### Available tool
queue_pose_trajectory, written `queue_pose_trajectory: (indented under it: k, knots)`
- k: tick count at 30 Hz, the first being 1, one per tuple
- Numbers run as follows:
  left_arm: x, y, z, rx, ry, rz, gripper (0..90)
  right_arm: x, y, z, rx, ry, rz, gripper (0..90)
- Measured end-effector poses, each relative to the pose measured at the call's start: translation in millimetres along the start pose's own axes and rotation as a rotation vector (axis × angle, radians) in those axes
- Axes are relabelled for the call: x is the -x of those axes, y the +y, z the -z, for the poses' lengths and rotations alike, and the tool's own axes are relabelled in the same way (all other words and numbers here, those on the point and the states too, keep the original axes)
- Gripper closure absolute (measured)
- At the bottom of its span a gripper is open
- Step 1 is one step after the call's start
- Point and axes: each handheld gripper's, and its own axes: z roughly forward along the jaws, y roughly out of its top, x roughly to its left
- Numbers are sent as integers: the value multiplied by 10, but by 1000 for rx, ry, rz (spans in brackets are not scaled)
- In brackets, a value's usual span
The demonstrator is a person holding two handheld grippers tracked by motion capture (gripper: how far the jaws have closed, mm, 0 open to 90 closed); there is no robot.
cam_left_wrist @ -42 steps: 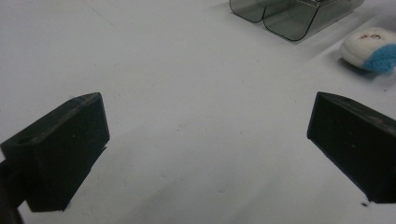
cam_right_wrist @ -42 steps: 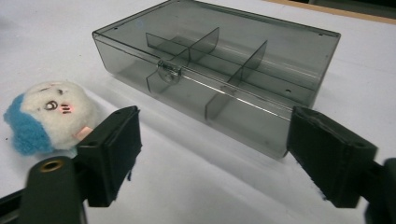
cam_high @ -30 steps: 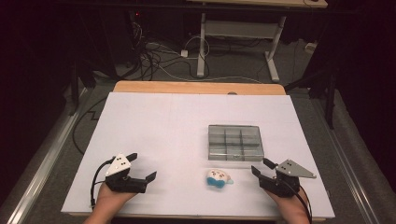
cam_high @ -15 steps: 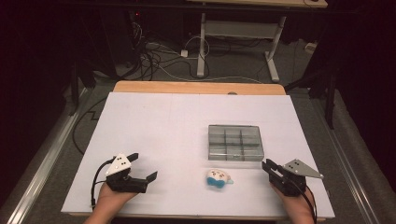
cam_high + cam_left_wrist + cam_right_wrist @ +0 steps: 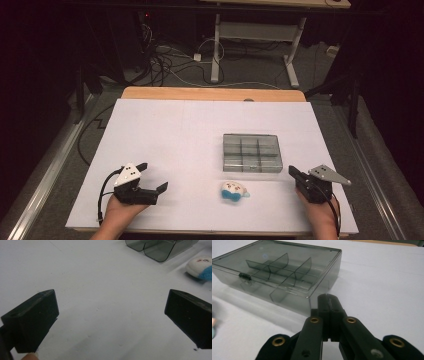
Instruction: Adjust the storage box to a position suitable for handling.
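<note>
The compartment box [image 5: 252,153] sits on the white tabletop [image 5: 165,135], right of centre, lid closed, with a small plush toy [image 5: 233,190] just in front of it. The right tool [image 5: 298,176] is clenched on nothing, its tip near the box's near right corner; the left tool [image 5: 153,176] rests released, well apart from both. My read: opening the box comes first — release the right tool before reaching, approach low at the front latch [image 5: 245,276], and brace the box so it doesn't slide. It is smoky, see-through plastic — shallow, with curved dividers and seemingly empty cells.
</note>
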Motion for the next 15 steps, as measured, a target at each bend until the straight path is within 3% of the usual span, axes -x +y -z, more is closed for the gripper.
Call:
queue_pose_trajectory:
  k: [5, 10, 15]
  knots:
    - [8, 14, -17, -29, -4, 3, 0, 42, 35, -83, -5, -2, -10, 900]
    - [33, 34, -16, -23, -7, -15, 0, 76, 104, -179, -13, -10, -8, 900]
    - [11, 33, -3, 5, -12, -7, 0, 129, 226, -336, -17, -17, -7, 900]
